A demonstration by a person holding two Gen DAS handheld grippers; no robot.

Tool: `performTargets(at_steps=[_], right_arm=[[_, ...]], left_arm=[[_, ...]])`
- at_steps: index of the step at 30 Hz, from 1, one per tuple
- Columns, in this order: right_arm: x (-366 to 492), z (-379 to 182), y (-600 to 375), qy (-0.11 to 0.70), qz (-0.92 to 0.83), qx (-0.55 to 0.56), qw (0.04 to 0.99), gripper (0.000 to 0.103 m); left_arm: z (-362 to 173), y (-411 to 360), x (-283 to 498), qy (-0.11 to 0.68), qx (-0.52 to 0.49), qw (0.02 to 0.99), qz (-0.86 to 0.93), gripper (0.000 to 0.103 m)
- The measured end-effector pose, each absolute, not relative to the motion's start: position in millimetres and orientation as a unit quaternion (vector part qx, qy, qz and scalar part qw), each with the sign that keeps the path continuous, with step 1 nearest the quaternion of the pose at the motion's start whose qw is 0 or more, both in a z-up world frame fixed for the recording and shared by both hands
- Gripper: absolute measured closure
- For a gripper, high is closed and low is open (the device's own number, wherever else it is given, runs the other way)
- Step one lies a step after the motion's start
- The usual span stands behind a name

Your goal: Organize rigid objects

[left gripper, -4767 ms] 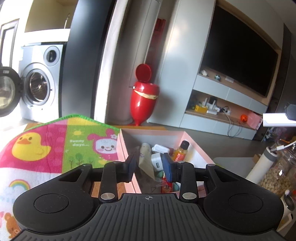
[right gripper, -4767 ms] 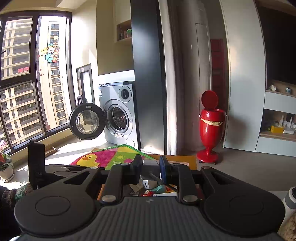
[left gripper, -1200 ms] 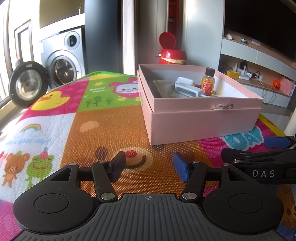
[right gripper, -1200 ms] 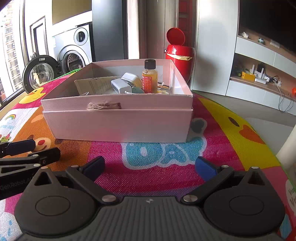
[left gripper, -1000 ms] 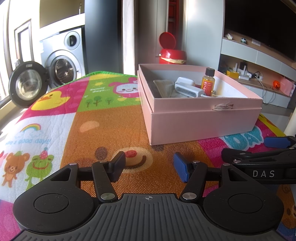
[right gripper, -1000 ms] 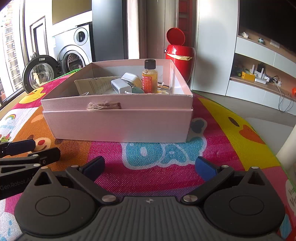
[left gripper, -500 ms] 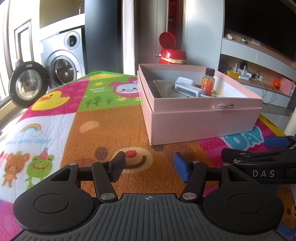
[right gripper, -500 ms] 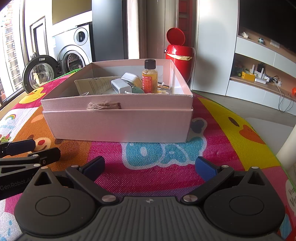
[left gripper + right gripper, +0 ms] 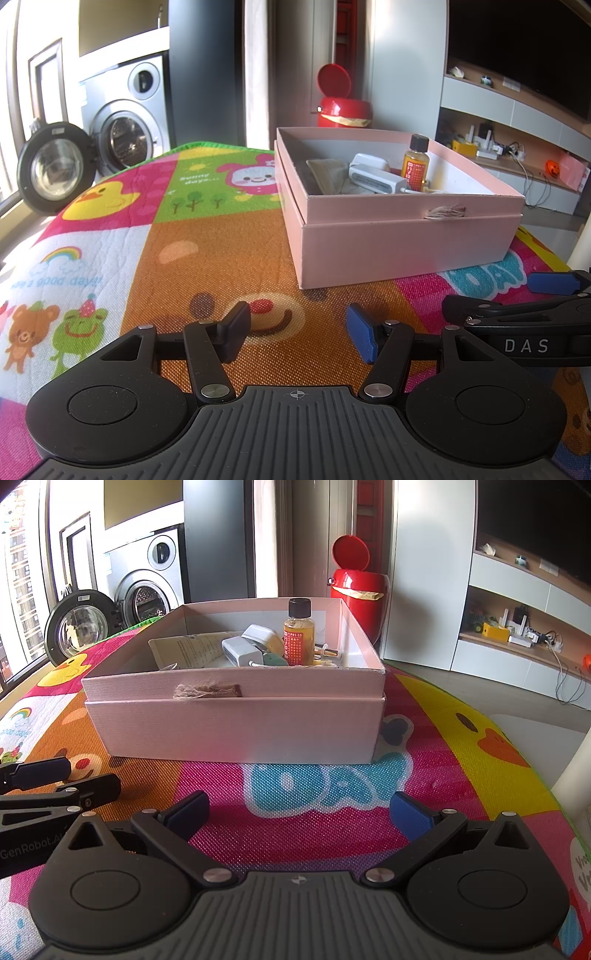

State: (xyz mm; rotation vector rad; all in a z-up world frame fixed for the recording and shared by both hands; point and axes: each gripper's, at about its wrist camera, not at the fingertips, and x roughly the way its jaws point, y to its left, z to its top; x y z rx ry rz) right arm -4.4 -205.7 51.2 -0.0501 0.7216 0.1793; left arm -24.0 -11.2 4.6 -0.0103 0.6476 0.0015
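I have the left gripper low over the play mat, its fingers spread apart with nothing between them. Beyond the fingertips and off toward the right-hand one sits the pink box, open-topped, resting on the mat that covers the surface. Inside it I can make out an amber bottle with a black cap standing upright, a white adapter lying just to the left of it, and a grey pouch further left (the rest of the contents are too cluttered to name).

The right gripper is also down near the mat, fingers wide apart and empty. From this side the pink box stands straight ahead of the fingers, well clear of both tips. The amber bottle is upright near the middle of the box, the white adapter just left of it, and a folded paper sheet leans further left. A frayed tuft shows on the near wall of the box.

Each gripper shows at the edge of the other's view: the right one lies beside my left fingers, to their right, and the left one sits to the left of my right fingers. Behind the box stands a red bin with its lid up, and a washing machine with its door open lies far off to the left.
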Motion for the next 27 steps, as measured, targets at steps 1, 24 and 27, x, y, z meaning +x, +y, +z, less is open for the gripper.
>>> performTargets(at_steps=[1,24,27], right_arm=[[-4.5,51.1,-205.7,0.352,0.088,-0.024,0.931,0.000],[-4.6,51.2,-205.7,0.352,0.088,-0.024,0.931,0.000],[-4.6,51.2,-205.7,0.353,0.087,-0.025,0.931,0.000]], left_arm=[[4.6,-11.3,-24.0,0.318,-0.006,0.948,0.001,0.039],[4.7,-11.9,-24.2,0.319,-0.001,0.948,0.000,0.039],[4.5,-13.0,-23.8,0.319,0.002,0.948,0.001,0.039]])
